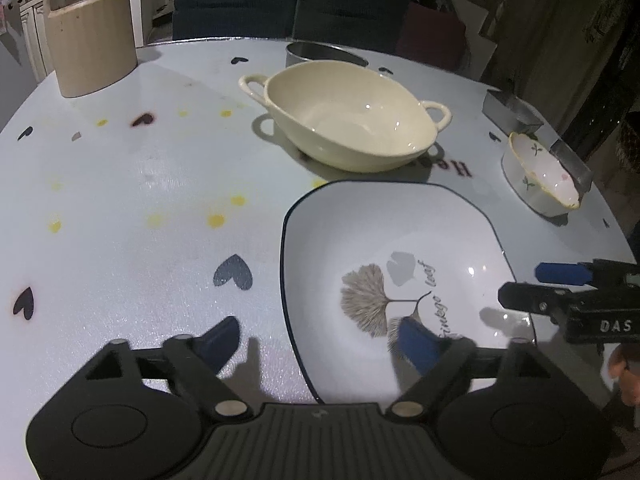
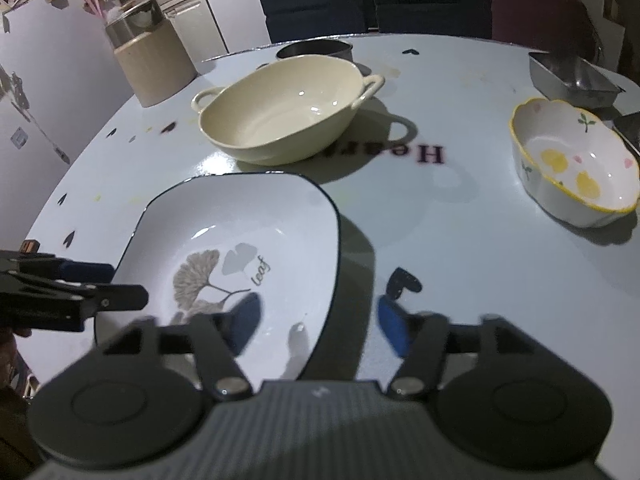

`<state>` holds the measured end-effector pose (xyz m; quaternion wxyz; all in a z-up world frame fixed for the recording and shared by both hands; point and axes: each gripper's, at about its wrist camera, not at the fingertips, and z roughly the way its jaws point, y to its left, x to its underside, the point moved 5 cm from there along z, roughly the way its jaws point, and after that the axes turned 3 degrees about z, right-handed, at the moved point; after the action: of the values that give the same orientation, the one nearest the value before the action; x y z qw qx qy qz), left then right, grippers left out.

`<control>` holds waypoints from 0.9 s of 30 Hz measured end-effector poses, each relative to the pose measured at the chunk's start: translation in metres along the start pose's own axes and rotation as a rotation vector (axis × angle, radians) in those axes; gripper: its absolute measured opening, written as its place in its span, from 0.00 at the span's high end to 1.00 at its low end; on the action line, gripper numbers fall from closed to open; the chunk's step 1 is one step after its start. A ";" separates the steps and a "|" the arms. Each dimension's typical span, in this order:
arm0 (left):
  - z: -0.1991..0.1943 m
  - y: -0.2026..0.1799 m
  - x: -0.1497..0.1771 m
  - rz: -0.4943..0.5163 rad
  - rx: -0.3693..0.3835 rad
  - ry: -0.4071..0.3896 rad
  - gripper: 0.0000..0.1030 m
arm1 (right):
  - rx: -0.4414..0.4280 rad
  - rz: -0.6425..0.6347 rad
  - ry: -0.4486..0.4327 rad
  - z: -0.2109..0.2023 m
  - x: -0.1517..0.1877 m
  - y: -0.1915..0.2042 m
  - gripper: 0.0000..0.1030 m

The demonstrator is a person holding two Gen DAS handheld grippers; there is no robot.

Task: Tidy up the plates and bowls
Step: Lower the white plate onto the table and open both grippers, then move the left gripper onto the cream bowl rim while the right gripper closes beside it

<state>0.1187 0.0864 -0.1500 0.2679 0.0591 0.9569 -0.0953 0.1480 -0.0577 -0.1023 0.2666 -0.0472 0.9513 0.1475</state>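
**Both claws spread wide over the leaf plate**

Nearest the left wrist camera, the left claw stands wide open, gripping nothing; its rim-side blue finger hangs over the plate's inside while the other is over bare worktop. The right claw is equally spread and empty, straddling the opposite rim of the white leaf plate, which lies flat at the near edge of the worktop.

Only the right wrist view shows the inside of the small flowered bowl, with yellow and pink spots; from the left it appears edge-on. The left view alone shows the yellow dots and dark hearts printed across the worktop's far side.

Beyond the plate sits the cream two-handled dish, with a metal pot just behind it. A tan canister stands far left, a steel tray far right, and dark chairs behind.
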 end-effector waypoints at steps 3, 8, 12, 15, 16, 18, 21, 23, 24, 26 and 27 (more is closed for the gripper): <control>-0.004 0.000 -0.002 -0.005 0.006 -0.005 0.06 | -0.009 0.017 -0.018 -0.004 0.000 -0.005 0.02; -0.019 -0.001 -0.012 0.003 0.004 -0.048 0.02 | -0.006 0.015 -0.043 -0.010 0.000 -0.010 0.00; -0.028 -0.003 -0.020 -0.003 0.007 -0.074 0.01 | -0.017 0.023 -0.066 -0.018 -0.006 -0.014 0.00; -0.035 -0.004 -0.027 -0.001 -0.001 -0.097 0.00 | -0.018 0.031 -0.096 -0.026 -0.015 -0.016 0.00; -0.037 -0.004 -0.030 0.000 -0.006 -0.105 0.00 | -0.020 0.036 -0.107 -0.029 -0.019 -0.017 0.00; -0.043 -0.006 -0.038 0.009 -0.022 -0.127 0.00 | -0.023 0.041 -0.115 -0.032 -0.023 -0.018 0.00; -0.050 -0.008 -0.055 0.017 -0.026 -0.169 0.00 | -0.026 0.050 -0.155 -0.045 -0.044 -0.022 0.00; -0.054 -0.008 -0.066 0.015 -0.026 -0.192 0.00 | -0.018 0.059 -0.183 -0.050 -0.056 -0.026 0.00; -0.055 -0.008 -0.073 0.015 -0.030 -0.203 0.00 | -0.016 0.063 -0.194 -0.051 -0.061 -0.028 0.00; -0.056 -0.008 -0.086 0.017 -0.042 -0.219 0.00 | -0.013 0.068 -0.209 -0.053 -0.070 -0.032 0.00; -0.055 -0.007 -0.091 0.017 -0.046 -0.225 0.00 | -0.011 0.068 -0.214 -0.053 -0.074 -0.033 0.00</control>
<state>0.1670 0.0855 -0.0550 0.3757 0.0499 0.9222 -0.0769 0.1904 -0.1045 -0.0293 0.3613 -0.0004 0.9176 0.1659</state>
